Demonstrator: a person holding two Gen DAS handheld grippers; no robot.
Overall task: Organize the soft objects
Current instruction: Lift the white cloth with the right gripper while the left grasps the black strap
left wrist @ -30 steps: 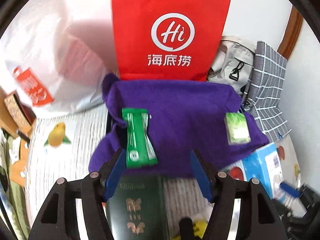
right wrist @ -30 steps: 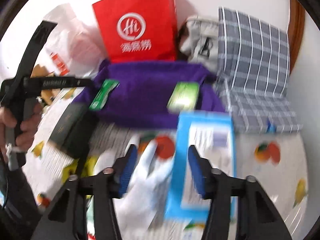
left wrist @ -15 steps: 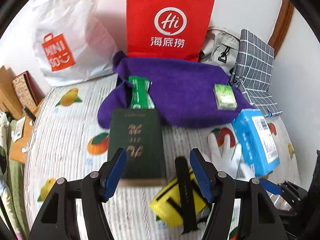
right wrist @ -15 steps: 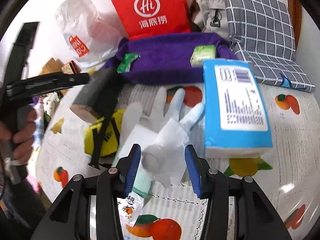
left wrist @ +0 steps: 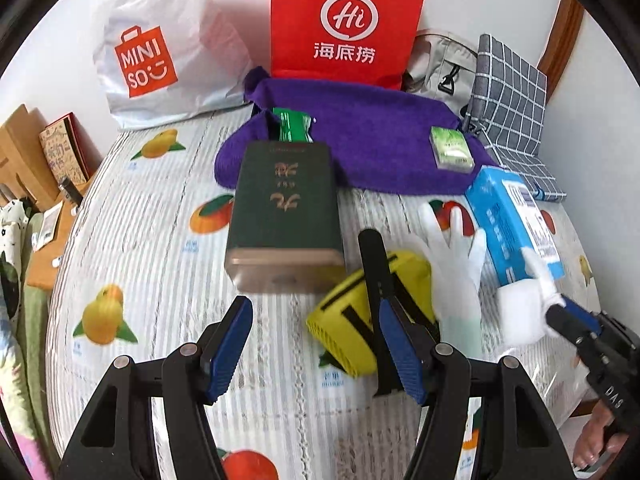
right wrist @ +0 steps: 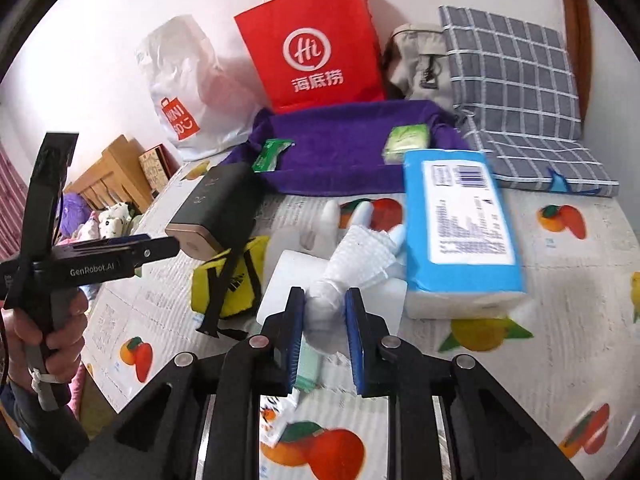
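My right gripper point(right wrist: 325, 312) is shut on a white mesh cloth point(right wrist: 352, 260) and holds it just above a white rubber glove point(right wrist: 332, 216) on the fruit-print table. In the left wrist view the cloth point(left wrist: 524, 304) hangs from the right gripper point(left wrist: 560, 312) at the right edge. My left gripper point(left wrist: 316, 344) is open and empty above the table, near a yellow pouch with black straps point(left wrist: 412, 280). A purple towel point(left wrist: 360, 136) lies at the back with a green sachet point(left wrist: 292, 126) and a small green tissue pack point(left wrist: 450, 148) on it.
A dark green box point(left wrist: 284, 208) lies before the towel. A blue tissue pack point(right wrist: 460, 220) lies right of the glove. A red paper bag point(left wrist: 344, 24), a white MINISO bag point(left wrist: 160, 48), a beige bag point(left wrist: 444, 64) and a grey checked cushion point(right wrist: 516, 92) line the back.
My right gripper has closed on the white mesh cloth over the glove and raised it slightly. My left gripper has drawn back from the towel; it stays open.
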